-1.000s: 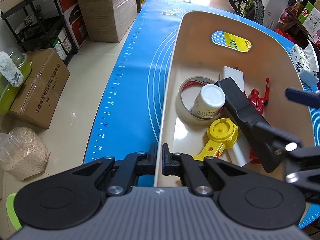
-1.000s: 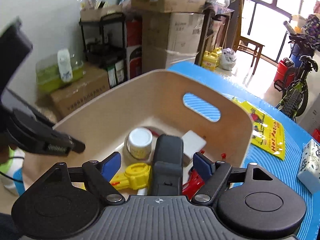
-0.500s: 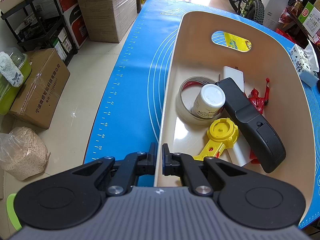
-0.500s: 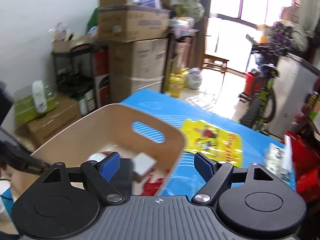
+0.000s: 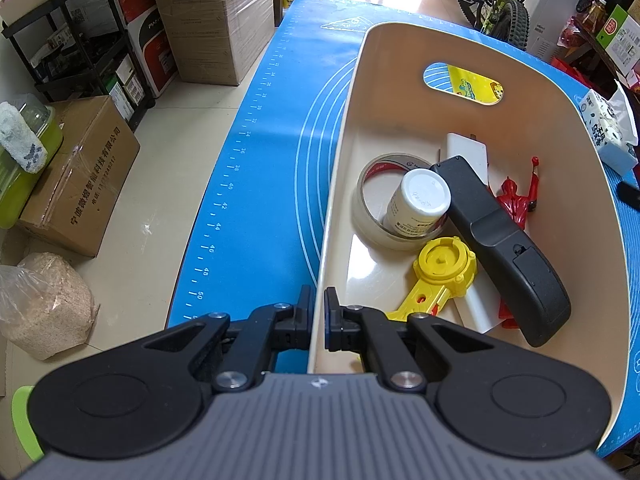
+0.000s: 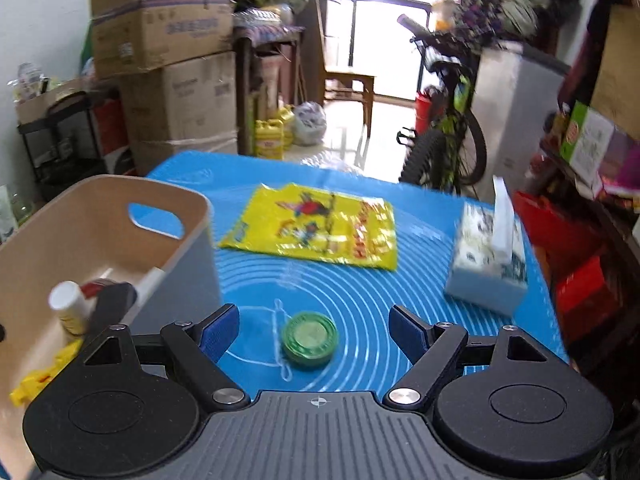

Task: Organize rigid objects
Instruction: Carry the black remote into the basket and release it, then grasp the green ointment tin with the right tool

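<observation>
While left tongs (image 5: 317, 312) pinch bin (image 5: 336, 184) wall, six items inside; right tongs (image 6: 314, 330) spread wide, one yo-yo (image 6: 309, 339).

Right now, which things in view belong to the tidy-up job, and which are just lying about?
Job:
- bin, left gripper clamped on its rim
- already inside: black remote, tape roll, white bottle, yellow toy, red figure
- green yo-yo on the mat, between the open right gripper

Lying about:
- yellow packet
- tissue box
- cardboard boxes
- bicycle
</observation>
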The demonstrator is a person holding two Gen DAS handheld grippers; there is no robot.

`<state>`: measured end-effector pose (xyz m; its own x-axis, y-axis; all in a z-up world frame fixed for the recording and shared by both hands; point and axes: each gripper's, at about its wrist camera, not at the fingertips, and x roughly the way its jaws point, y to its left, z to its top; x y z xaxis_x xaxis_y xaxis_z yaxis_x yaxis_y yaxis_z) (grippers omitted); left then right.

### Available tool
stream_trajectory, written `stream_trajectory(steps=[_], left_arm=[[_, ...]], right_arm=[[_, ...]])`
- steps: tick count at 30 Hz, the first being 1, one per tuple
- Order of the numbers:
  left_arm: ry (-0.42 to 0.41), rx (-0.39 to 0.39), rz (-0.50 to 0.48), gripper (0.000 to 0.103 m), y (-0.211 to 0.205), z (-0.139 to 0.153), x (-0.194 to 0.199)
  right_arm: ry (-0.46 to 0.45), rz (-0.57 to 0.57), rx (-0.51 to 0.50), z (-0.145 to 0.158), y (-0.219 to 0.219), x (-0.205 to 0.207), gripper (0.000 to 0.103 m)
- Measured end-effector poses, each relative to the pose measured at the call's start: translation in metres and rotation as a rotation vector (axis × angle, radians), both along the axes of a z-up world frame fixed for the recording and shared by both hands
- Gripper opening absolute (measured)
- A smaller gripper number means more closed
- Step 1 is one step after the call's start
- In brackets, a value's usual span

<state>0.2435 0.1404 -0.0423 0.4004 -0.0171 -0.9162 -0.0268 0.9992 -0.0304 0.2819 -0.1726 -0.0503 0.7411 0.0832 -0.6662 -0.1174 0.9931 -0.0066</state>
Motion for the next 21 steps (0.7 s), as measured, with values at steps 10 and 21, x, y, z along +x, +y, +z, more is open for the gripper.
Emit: stream_trajectory(steps=[10, 21], left_arm=[[0.000, 0.009, -0.003, 0.006, 0.000, 0.001, 0.000], [-0.001, 0.012, -0.004, 0.006, -0.001, 0.001, 0.000]], right_arm=[[0.039, -0.078, 0.119, -0.062, -0.014, 0.025, 0.088], [0.049, -0.024, -0.026, -0.086, 0.016, 0.045, 0.088]])
